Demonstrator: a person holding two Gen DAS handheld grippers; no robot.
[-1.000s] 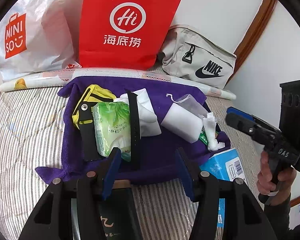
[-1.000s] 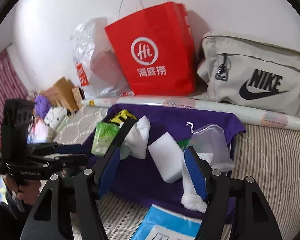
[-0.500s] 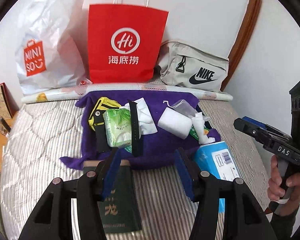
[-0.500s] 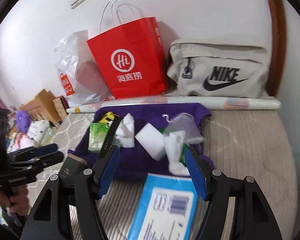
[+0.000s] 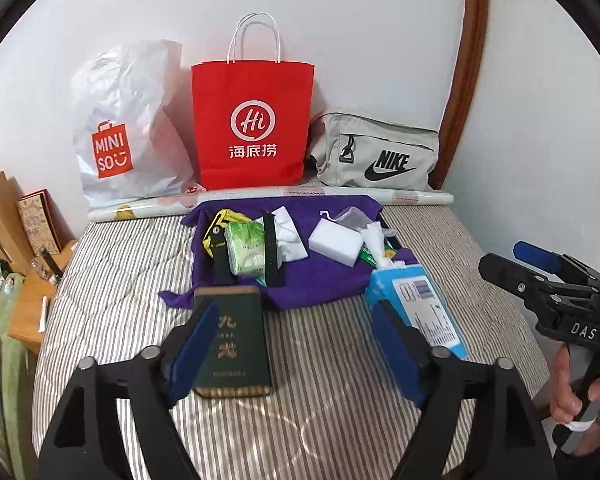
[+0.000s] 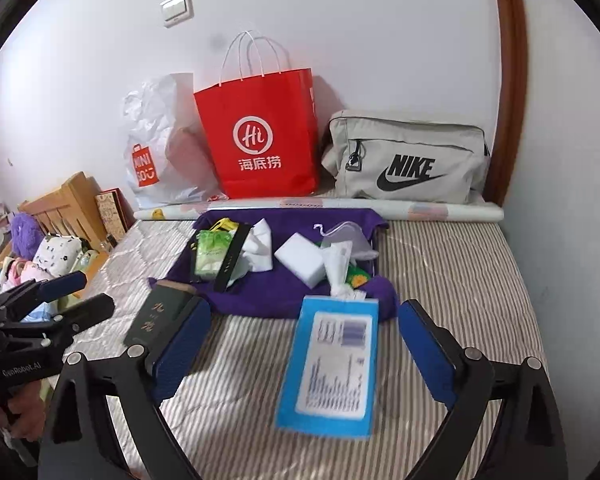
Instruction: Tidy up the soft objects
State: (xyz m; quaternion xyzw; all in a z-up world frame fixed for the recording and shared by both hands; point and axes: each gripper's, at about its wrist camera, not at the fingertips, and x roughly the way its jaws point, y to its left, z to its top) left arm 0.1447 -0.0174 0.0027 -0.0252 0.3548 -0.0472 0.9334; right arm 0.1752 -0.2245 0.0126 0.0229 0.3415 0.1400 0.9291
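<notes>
My left gripper hangs over the striped bed with its fingers spreading apart, grasping nothing; the dark green box lies flat on the bed below them, just in front of the purple towel. My right gripper is likewise spreading its fingers with nothing between them, above the blue tissue pack, which lies just in front of the towel's near right corner. On the towel sit the soft things: a green wipes packet toward its left, a black strap beside that, a white cloth, a white sponge block near the middle and a mesh pouch behind it. Beyond the towel, against the wall, stand a red paper bag, a white plastic bag and a grey pouch bag.
</notes>
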